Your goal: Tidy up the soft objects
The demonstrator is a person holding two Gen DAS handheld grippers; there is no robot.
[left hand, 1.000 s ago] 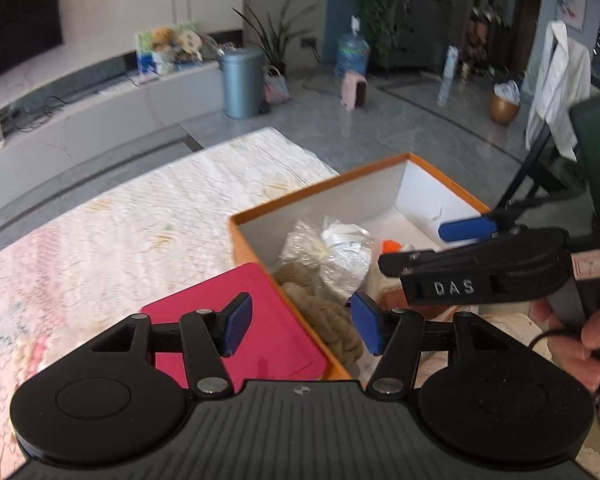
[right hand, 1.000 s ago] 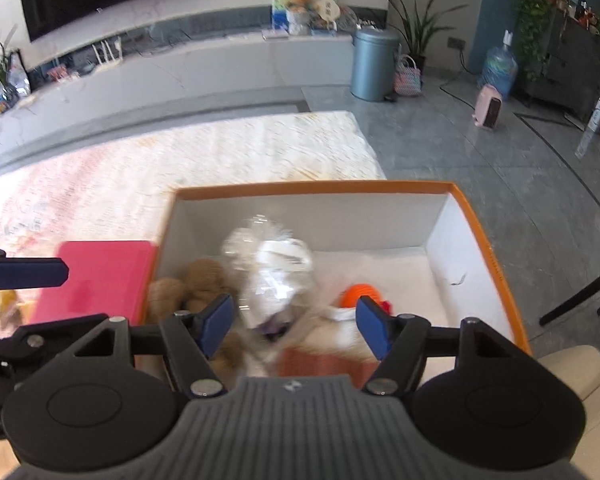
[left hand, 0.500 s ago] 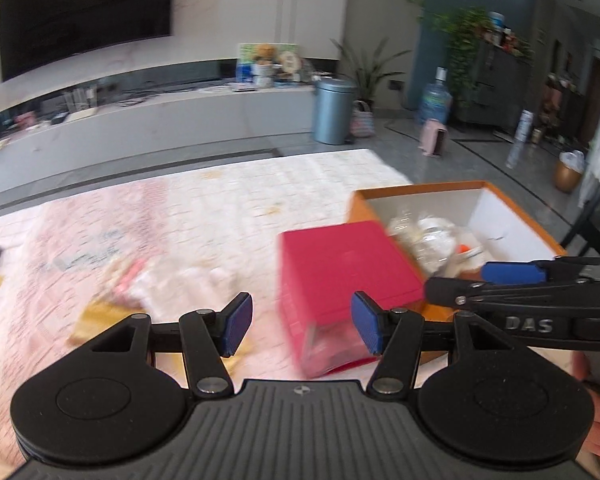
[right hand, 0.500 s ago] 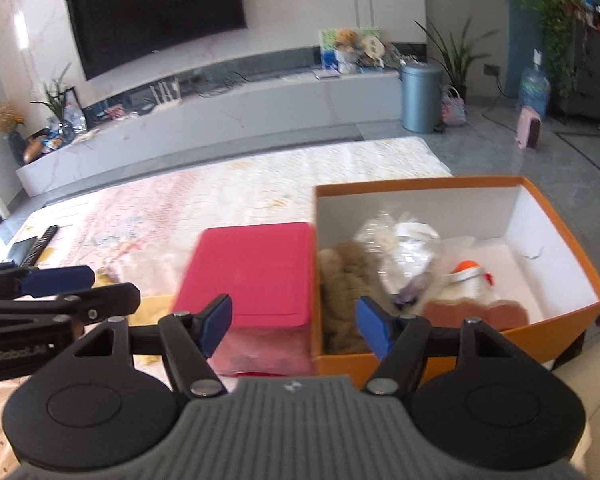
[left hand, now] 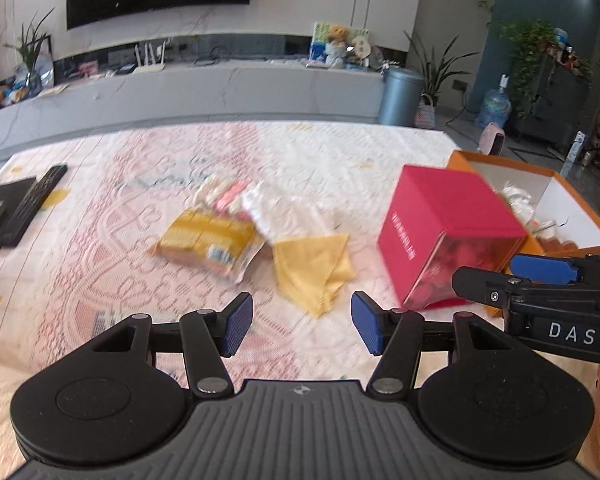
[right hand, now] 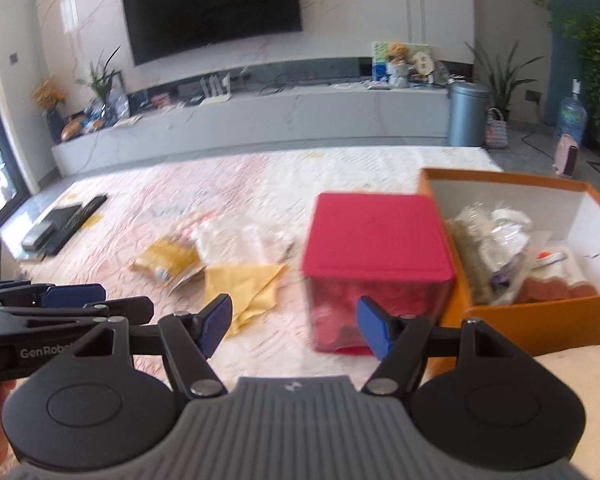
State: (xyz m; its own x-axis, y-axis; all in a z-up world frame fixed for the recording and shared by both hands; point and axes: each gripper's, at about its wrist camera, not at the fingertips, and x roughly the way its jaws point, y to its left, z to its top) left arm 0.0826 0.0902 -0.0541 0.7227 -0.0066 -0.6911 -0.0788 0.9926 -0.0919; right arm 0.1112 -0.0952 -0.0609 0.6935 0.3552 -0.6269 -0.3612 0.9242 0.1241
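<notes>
television [right hand: 212, 8]: dark wall screen, above the long grey media ledge
media ledge [right hand: 260, 112]: runs along the far wall, behind the counter
router [left hand: 150, 56]: white, with upright antennas, on the media ledge below the television
plush toys [right hand: 400, 60]: on the ledge, right of the television
bin [right hand: 468, 114]: blue-grey cylinder on the floor at the ledge's right end
water bottle [right hand: 572, 114]: blue, on the floor right of the bin
potted plant [right hand: 504, 76]: long leaves, between bin and water bottle, behind them
remote control [left hand: 34, 204]: black, on the counter's far left edge, well left of the ledge's middle
counter [left hand: 120, 220]: covered by a pink-patterned lace cloth
</notes>
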